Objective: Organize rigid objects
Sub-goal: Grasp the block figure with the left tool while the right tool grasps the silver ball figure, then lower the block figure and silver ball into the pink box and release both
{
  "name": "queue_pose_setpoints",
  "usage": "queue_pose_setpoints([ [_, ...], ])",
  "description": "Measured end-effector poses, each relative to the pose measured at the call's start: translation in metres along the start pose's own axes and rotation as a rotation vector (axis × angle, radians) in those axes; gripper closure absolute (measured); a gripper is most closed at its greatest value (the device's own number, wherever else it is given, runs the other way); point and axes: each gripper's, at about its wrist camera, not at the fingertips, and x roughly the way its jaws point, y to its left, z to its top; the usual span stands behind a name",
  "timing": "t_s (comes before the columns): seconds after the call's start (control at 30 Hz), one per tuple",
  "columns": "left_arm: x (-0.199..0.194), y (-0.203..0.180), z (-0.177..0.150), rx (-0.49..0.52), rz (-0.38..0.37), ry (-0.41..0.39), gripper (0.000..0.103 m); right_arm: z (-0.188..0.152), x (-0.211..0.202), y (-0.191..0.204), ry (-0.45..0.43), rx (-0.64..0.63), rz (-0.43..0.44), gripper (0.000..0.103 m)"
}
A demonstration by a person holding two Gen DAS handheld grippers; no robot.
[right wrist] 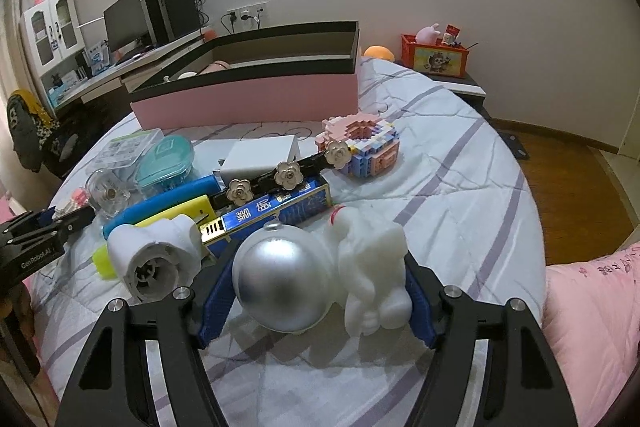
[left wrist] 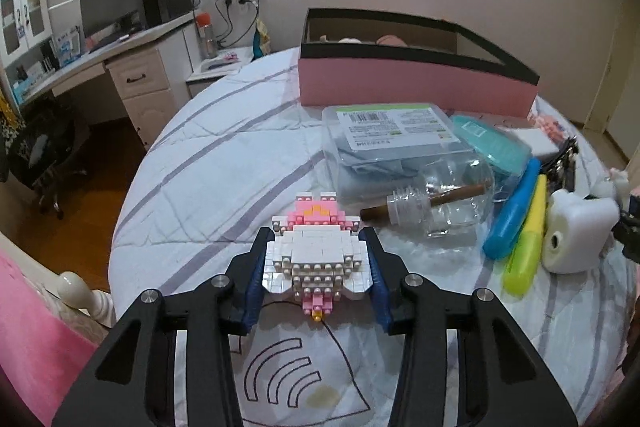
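Clamping a white-and-pink brick toy (left wrist: 316, 259) above the striped bedspread (left wrist: 208, 155), the left gripper (left wrist: 317, 239), marked "GenRoboLAI", works beside the right gripper (right wrist: 320, 259), gripping an astronaut (right wrist: 320, 275); a pink box (left wrist: 416, 83) waits behind.

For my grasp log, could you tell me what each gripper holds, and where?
Left gripper: brick figure, by its two sides. Right gripper: astronaut figure, pads at helmet and body ends.

bare quilt (left wrist: 208, 155) left, clutter right, pink box (left wrist: 416, 83) behind
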Motion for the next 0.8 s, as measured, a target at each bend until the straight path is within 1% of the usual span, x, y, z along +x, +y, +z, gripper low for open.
queue_pose_setpoints([
  [0.07,-0.004,0.0,0.0,-0.007,-0.01,-0.011,0.059,0.0,-0.004,-0.001,-0.008,0.004,-0.005,0.03],
  [0.13,-0.011,-0.002,0.001,0.001,-0.004,-0.027,0.059,0.001,-0.009,-0.002,-0.021,0.009,-0.006,0.03],
  [0.3,-0.026,-0.009,0.009,0.02,-0.022,-0.061,0.059,0.004,-0.02,-0.002,-0.05,0.016,-0.01,0.031],
  [0.53,-0.038,-0.021,0.019,0.043,-0.053,-0.086,0.059,0.009,-0.026,0.001,-0.062,0.007,-0.006,0.031],
  [0.67,-0.043,-0.029,0.029,0.062,-0.063,-0.106,0.059,0.019,-0.033,0.006,-0.082,-0.009,-0.003,0.031],
  [0.8,-0.051,-0.04,0.048,0.084,-0.078,-0.141,0.059,0.036,-0.041,0.014,-0.116,-0.033,0.01,0.031],
])
